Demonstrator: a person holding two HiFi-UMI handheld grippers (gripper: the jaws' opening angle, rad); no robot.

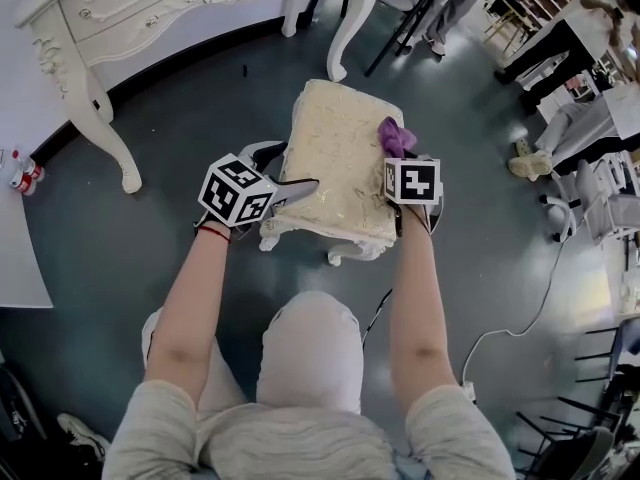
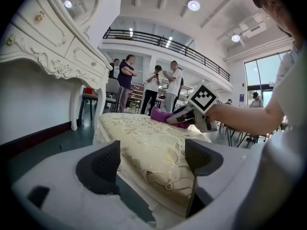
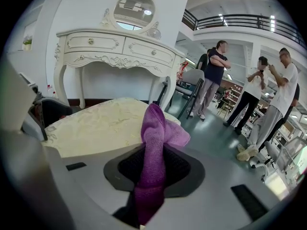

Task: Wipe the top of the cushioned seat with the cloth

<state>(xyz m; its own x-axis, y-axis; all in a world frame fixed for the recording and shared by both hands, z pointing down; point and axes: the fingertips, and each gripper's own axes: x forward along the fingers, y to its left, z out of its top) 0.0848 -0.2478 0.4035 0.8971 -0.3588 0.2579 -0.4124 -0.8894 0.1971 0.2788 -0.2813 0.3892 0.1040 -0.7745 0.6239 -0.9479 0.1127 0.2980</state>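
Because the cloth (image 3: 152, 128) looks soft and limp, the right gripper (image 3: 154, 169) clamps it bunched; the left gripper (image 2: 152, 159) gapes, unclamped, astride the padded seat (image 1: 335, 158) corner.

Illumination was bright and even, supplied by round ceiling lamps (image 2: 194, 5) and a tall window (image 2: 259, 83). The grey floor (image 1: 150, 168) carried a soft sheen, and shadows were faint. Both gripper views bowed strongly, with black vignetted corners.
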